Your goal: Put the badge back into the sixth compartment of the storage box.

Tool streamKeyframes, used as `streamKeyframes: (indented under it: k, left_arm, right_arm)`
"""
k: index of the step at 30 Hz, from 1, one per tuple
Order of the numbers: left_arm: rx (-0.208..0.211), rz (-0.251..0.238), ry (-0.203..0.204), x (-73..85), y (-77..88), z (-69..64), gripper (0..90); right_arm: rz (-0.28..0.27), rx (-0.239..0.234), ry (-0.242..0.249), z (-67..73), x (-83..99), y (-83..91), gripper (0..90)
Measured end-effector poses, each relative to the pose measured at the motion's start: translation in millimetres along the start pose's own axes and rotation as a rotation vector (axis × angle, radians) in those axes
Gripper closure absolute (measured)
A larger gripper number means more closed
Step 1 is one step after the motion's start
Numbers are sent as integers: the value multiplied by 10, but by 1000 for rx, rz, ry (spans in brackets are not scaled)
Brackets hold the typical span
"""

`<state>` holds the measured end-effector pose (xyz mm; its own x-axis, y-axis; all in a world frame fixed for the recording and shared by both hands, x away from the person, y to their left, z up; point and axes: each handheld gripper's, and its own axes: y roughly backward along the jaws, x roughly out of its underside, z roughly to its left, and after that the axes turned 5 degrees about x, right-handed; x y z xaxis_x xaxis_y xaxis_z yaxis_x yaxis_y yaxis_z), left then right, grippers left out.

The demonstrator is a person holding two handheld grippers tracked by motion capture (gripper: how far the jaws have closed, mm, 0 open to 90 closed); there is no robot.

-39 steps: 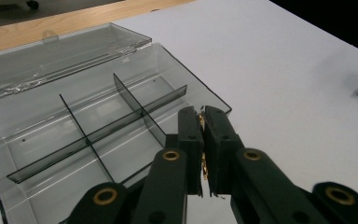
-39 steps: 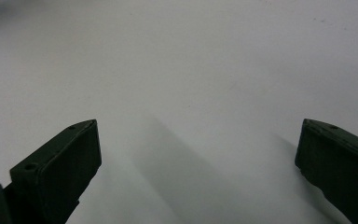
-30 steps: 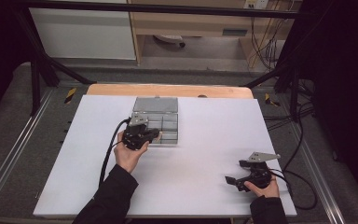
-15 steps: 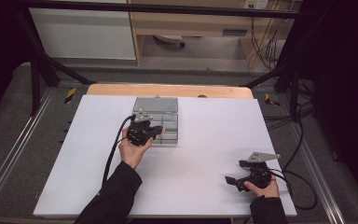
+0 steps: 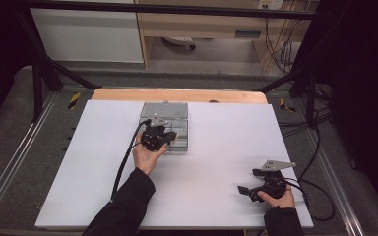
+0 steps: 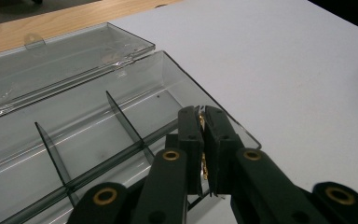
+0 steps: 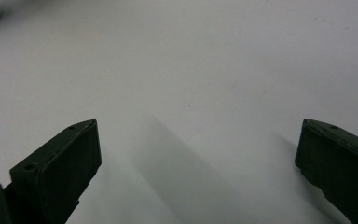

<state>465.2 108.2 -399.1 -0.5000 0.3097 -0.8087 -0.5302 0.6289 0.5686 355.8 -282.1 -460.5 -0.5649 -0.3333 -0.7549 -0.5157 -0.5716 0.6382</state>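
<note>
A clear plastic compartment box [image 5: 170, 129] is sitting open toward the far middle of a white tabletop [image 5: 216, 162], its flat lid [image 5: 164, 109] lying back on the side away from the person. Thin dividers are splitting the box into several compartments.

The left gripper [image 5: 158, 135] is hovering over the near edge of the box, held in the person's left hand [image 5: 146, 156], with a dark sleeve and a black cable [image 5: 123, 167] trailing back from the box toward the person. In the left gripper view, the left gripper [image 6: 203, 135] is showing its jaws pressed nearly together, pinching a small thin gold-coloured piece [image 6: 201, 122] between them; what that piece is cannot be told. The jaws are sitting just above the box's near right compartment, by its front wall.

The right gripper [image 5: 250, 189] is resting low over bare tabletop, well apart from the box, toward the person's right and nearer the person. The right hand [image 5: 277, 196] is gripping it. In the right gripper view, the right gripper [image 7: 198, 149] is showing its jaws spread wide, holding nothing, with plain white surface between them.
</note>
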Motion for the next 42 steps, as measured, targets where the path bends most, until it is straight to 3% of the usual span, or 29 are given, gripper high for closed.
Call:
streamKeyframes:
  k: [20,37,42]
  left_arm:
    - [8,54,-9,83,-257,18,859]
    - [19,103,-8,162,-348,19,854]
    - [4,95,-29,153,-322,20,821]
  right_arm:
    - [-2,0,1,-2,-1,3,6]
    - [-4,1,5,-5,-1,5,6]
    - [-7,1,1,-4,-3,8,6]
